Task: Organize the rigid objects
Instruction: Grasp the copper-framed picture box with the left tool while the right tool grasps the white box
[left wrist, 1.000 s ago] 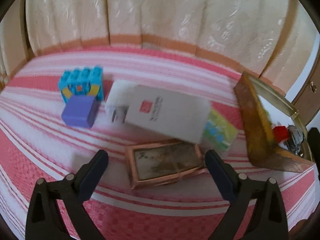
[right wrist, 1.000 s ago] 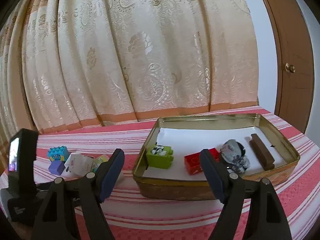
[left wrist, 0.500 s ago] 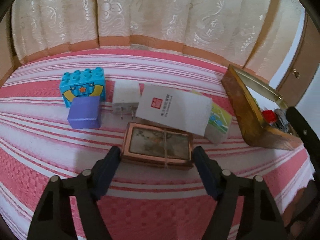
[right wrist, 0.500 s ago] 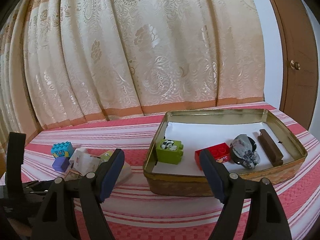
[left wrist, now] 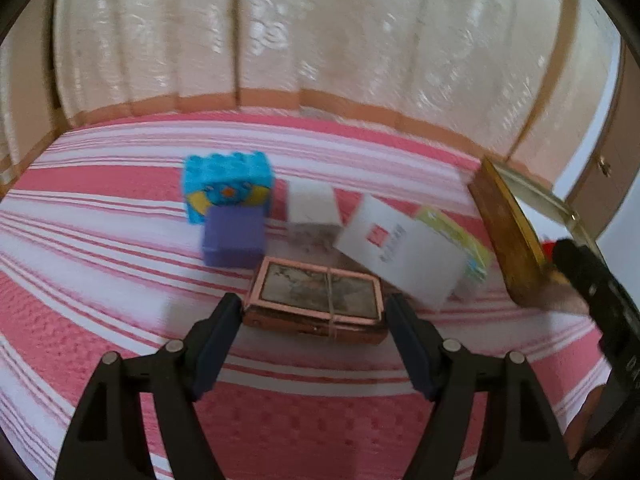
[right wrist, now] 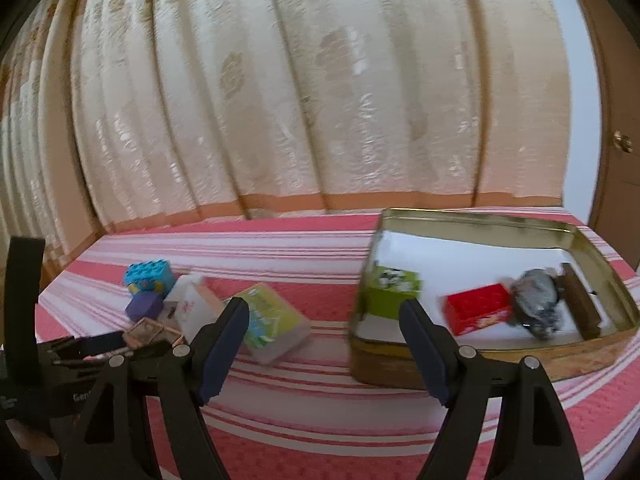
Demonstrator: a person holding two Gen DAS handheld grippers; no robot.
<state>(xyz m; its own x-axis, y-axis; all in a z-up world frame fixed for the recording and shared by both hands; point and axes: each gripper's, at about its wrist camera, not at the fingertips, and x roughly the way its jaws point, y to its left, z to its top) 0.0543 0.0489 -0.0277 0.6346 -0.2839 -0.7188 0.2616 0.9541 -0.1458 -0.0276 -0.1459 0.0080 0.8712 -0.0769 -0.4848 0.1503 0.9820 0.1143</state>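
A flat copper-rimmed box (left wrist: 316,300) lies on the pink striped cloth, between the open fingers of my left gripper (left wrist: 314,312), one pad at each end; whether they touch it I cannot tell. Behind it sit a purple block (left wrist: 234,236), a blue toy brick (left wrist: 228,186), a white plug (left wrist: 314,204), a white card box (left wrist: 400,252) and a green packet (left wrist: 460,236). My right gripper (right wrist: 324,316) is open and empty above the cloth, left of the gold tin tray (right wrist: 500,364). The tray holds a green brick (right wrist: 394,288), a red brick (right wrist: 478,314), a grey crumpled thing (right wrist: 536,304) and a brown bar (right wrist: 580,306).
A cream curtain (right wrist: 300,100) hangs behind the table. A wooden door (right wrist: 620,120) stands at the far right. The left gripper's body (right wrist: 80,352) shows at the lower left of the right wrist view. The tray's wall (left wrist: 508,240) is right of the pile.
My left gripper has come down and forward so its fingers flank the copper-rimmed box. My right gripper has swung left, so the tray now sits further right in its view.
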